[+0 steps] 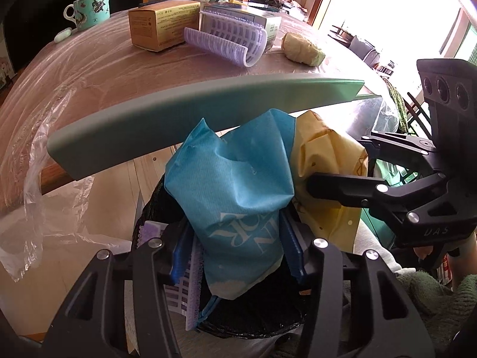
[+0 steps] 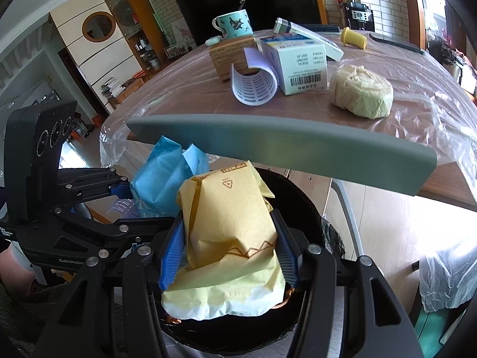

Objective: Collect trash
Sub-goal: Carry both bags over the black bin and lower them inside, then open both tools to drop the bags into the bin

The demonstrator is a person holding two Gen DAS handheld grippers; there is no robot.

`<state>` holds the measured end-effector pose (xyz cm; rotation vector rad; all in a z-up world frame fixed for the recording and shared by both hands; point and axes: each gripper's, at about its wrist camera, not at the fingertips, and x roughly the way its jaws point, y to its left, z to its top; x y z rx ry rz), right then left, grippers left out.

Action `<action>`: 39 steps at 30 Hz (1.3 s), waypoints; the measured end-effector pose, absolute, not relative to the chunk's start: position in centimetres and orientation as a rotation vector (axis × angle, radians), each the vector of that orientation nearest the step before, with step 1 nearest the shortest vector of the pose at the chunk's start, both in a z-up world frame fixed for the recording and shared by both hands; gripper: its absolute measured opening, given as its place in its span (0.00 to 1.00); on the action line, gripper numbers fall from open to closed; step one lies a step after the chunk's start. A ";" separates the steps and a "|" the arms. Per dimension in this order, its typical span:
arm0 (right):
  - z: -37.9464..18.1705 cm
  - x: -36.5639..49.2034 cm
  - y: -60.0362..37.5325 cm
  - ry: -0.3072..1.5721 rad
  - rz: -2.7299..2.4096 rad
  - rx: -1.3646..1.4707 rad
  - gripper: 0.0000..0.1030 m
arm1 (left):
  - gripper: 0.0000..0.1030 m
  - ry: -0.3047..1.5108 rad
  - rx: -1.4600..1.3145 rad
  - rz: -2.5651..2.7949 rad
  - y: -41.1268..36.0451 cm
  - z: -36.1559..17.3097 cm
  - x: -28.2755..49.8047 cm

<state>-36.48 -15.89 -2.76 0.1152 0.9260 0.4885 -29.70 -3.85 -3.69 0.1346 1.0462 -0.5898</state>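
My left gripper (image 1: 235,256) is shut on a crumpled blue paper wrapper (image 1: 235,197) with white lettering. It holds the wrapper over a black-lined trash bin (image 1: 253,325). My right gripper (image 2: 228,253) is shut on a crumpled yellow paper wrapper (image 2: 229,214) over the same bin (image 2: 310,203). The two grippers are side by side; the right one (image 1: 337,176) shows at the right of the left wrist view, the left one (image 2: 119,191) at the left of the right wrist view. A purple item (image 1: 184,292) lies inside the bin.
A grey-green bar (image 2: 283,152) runs along the near edge of the plastic-covered table (image 2: 193,95). On the table stand a purple curved holder (image 2: 253,89), a white box (image 2: 298,65), a brown box (image 1: 161,26), a wrapped beige lump (image 2: 362,91), a yellow cap (image 2: 353,37) and a teal mug (image 2: 234,25).
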 end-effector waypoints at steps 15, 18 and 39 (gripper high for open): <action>-3.0 -35.8 -15.6 0.935 0.481 0.105 0.53 | 0.51 1.046 0.152 -0.578 -4.4 -4.0 -29.7; -3.0 -35.8 -15.5 0.936 0.476 0.099 0.53 | 0.51 1.047 0.156 -0.577 -4.4 -4.0 -29.7; -0.4 -37.2 -16.7 0.844 0.379 0.021 0.84 | 0.88 0.970 0.110 -0.594 -3.4 -2.4 -29.3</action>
